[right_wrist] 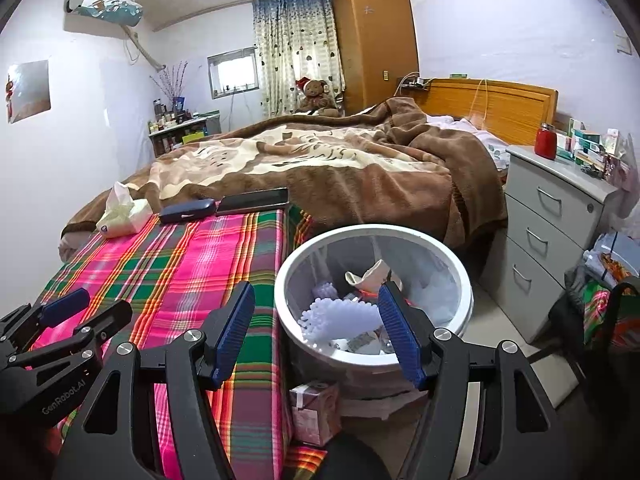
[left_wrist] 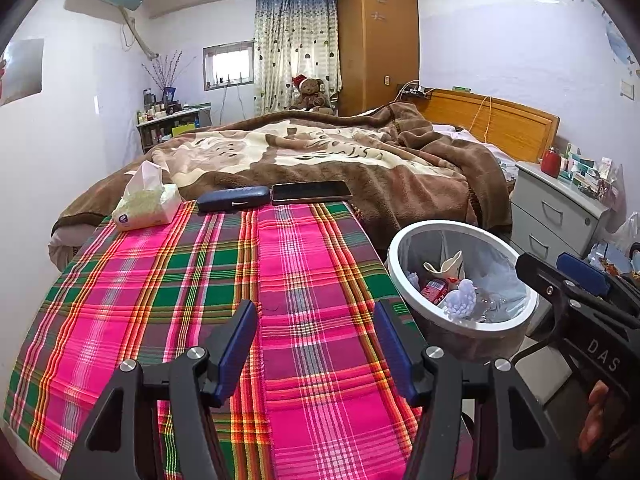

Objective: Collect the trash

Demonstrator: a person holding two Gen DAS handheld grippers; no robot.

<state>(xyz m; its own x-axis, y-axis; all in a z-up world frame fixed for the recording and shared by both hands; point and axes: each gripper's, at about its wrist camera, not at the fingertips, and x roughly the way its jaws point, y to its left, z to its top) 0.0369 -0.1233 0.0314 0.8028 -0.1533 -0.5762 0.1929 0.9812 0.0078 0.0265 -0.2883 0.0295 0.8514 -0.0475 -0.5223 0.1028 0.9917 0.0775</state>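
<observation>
Your left gripper (left_wrist: 316, 344) sits over the pink-and-green plaid cloth (left_wrist: 168, 280), jaws spread, nothing between the blue pads. Your right gripper (right_wrist: 316, 332) hangs over the near rim of the round white-rimmed trash bin with a clear liner (right_wrist: 456, 264), jaws spread wide, also holding nothing.

The bin stands on the floor right against the plaid-covered surface, between it and the grey drawer cabinet (right_wrist: 560, 216). The trash is inside: a crumpled cream paper cup (right_wrist: 368, 274), a pale lavender bumpy foam piece (right_wrist: 340, 316), and in the left view a red wrapper (left_wrist: 434, 290). The right gripper's right finger covers part of the contents; what's under the foam is too jumbled to identify.

Still on the cloth's far edge: a soft white tissue pack (left_wrist: 146, 204), a dark blue glasses case (left_wrist: 234, 198), a black phone (left_wrist: 312, 191).

A pinkish box (right_wrist: 314, 412) sits on the floor at the bin's base, partly cut off by the gripper body. Your hand (left_wrist: 596, 416) shows only at the frame edge.
</observation>
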